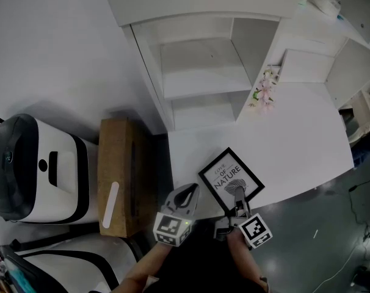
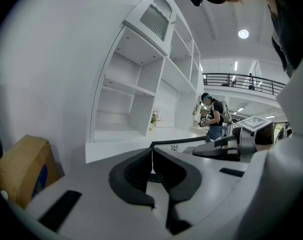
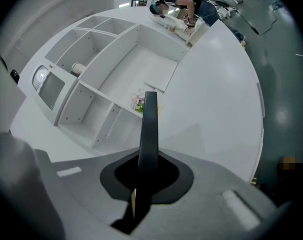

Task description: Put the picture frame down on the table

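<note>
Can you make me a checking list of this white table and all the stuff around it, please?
Surface: white table, running up against the shelves.
Job's things: black picture frame over the table's near edge; I cannot tell whether it rests there yet.
Clutter: pink flowers on the table by the shelves; cardboard box on the floor beside the table.
Tongs: right tongs shut on the frame's near edge; left tongs shut, with nothing in them.
Cables: thin dark line on the floor at right, maybe a cable.
Surroundings: white shelf unit; white-and-black machine at left; a person far behind.
</note>
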Demonstrator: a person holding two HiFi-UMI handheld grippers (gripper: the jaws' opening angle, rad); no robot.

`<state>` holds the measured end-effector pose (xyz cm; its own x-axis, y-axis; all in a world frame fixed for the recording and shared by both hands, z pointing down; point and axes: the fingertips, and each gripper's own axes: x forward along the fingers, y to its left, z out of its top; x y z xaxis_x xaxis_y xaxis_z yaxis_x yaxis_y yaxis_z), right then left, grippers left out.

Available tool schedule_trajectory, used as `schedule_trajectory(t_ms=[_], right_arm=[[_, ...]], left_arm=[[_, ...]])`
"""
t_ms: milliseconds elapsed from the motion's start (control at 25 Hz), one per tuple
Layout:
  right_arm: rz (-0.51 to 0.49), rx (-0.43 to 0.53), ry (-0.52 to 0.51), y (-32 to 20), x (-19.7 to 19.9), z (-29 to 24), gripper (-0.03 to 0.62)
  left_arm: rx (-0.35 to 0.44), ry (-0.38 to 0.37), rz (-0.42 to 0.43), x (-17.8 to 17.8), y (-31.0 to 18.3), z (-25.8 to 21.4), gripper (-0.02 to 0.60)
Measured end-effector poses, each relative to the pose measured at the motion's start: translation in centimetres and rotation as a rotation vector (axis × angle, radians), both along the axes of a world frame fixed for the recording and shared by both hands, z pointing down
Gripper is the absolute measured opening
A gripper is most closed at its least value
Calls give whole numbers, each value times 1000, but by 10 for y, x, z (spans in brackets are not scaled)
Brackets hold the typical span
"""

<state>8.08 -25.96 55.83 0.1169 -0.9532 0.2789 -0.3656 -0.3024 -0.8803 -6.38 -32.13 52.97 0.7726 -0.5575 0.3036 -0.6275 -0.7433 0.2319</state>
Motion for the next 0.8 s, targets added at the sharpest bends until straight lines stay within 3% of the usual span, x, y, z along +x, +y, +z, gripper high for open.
schedule_trajectory(t_ms=[800], right_arm=[[41,-54,-162,-4,-5,31,21]], left_arm=[[-11,-27,-6,-7,-2,8,12]])
